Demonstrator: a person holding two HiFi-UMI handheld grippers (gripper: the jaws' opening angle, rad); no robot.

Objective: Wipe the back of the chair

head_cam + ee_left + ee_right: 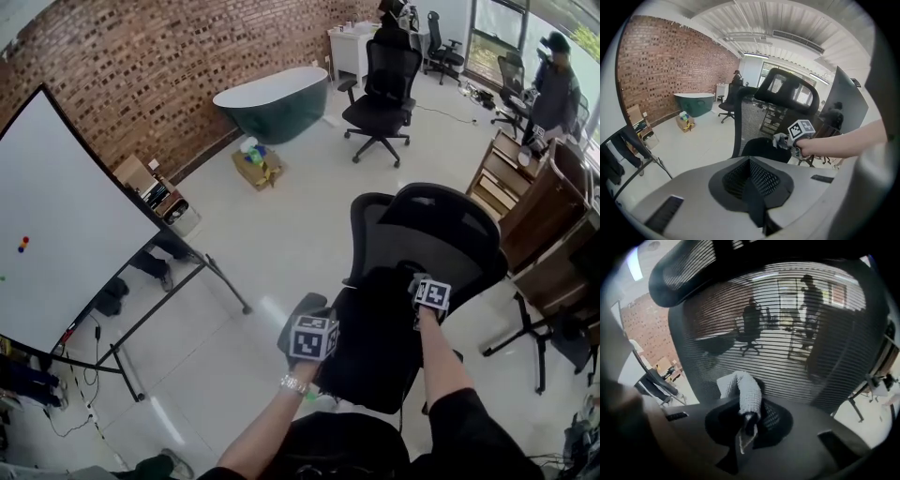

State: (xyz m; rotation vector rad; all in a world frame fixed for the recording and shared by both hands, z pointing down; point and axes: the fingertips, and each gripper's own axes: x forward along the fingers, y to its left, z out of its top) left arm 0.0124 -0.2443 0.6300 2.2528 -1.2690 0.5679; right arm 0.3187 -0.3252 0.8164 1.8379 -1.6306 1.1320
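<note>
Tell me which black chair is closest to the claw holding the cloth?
The mesh-backed chair, right before the right claw and its cloth. The other chairs stand far off.

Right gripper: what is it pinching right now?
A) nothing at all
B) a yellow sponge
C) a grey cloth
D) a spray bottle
C: the right gripper has its jaws shut on a grey waffle-textured cloth, held up in front of the mesh back of the chair.
</note>
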